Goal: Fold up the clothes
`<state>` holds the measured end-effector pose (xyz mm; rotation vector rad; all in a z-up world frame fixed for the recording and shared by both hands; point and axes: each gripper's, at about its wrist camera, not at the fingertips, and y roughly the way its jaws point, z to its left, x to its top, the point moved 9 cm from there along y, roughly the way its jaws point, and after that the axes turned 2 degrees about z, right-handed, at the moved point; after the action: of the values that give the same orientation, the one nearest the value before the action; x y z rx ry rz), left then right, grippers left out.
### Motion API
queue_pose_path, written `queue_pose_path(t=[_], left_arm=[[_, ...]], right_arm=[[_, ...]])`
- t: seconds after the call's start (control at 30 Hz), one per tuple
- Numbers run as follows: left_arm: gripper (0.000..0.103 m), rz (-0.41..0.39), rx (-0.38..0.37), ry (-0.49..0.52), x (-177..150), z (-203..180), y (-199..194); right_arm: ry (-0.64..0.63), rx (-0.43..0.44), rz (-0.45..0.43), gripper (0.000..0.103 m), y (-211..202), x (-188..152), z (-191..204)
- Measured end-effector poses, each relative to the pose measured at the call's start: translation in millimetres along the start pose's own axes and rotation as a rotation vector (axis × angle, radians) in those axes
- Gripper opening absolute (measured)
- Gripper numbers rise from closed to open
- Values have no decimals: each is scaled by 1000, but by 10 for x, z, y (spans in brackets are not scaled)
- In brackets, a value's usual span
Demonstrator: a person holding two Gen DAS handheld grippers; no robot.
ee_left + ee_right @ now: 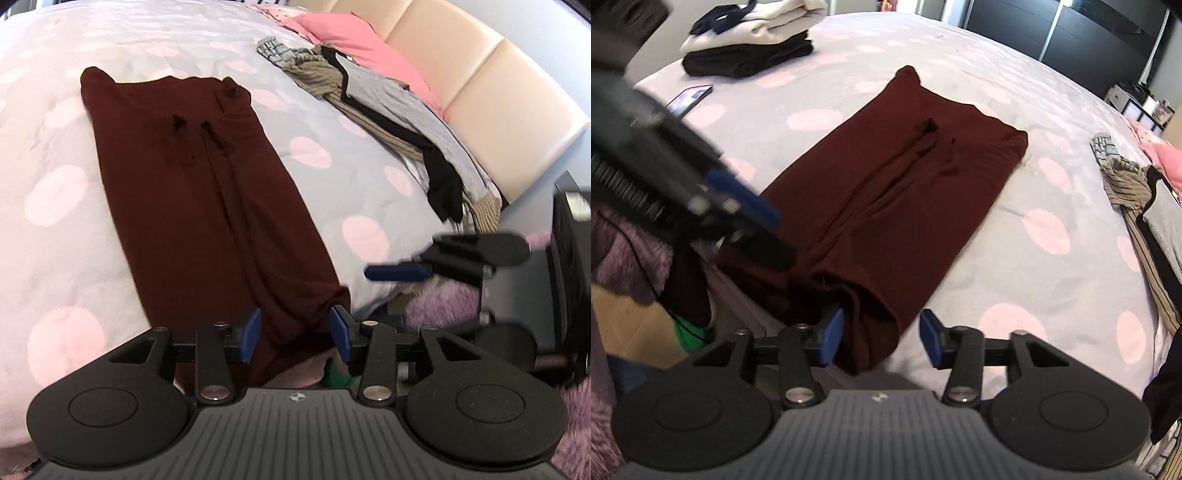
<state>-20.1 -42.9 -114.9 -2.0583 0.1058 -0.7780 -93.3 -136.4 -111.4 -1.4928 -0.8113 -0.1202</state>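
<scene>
On the bed (184, 40), both the left hand-held gripper (294, 334) and right hand-held gripper (881, 341) are gaping, unclamped, around the maroon garment (207, 192).

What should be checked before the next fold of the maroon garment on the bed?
1. Left gripper free of cloth: ok, jaws stand apart, with the garment's near end between them but not pinched.
2. Right gripper free: ok, jaws apart, with the hem corner beside the left pad.
3. Garment lies in a long strip: ok, narrow and mostly flat on the bed.
4. Near end tidy: not ok, bunched and hanging over the bed's edge.
5. Space to fold toward the far end: ok, bare cover beyond it; the unfolded pile lies apart.
6. Layers underneath even: cannot tell.
</scene>
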Motion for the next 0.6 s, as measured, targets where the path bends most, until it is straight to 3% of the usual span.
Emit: queue_pose_path(t=[0.13,0.23,0.33,0.4,0.6], left_arm=[[39,-4,-7,-87,131,67,86],[39,7,-22,-132,208,92,177],[39,43,11,-108,207,79,316],[25,75,42,-80,186,70,410],[23,121,111,-41,109,88,488]], right_arm=[[-33,-4,-17,58,82,-73,2],[-125,9,-54,58,146,-68,130],[-220,21,-27,56,240,-133,269],[-253,40,-8,49,242,-185,325],[-249,144,50,48,211,-345,436]])
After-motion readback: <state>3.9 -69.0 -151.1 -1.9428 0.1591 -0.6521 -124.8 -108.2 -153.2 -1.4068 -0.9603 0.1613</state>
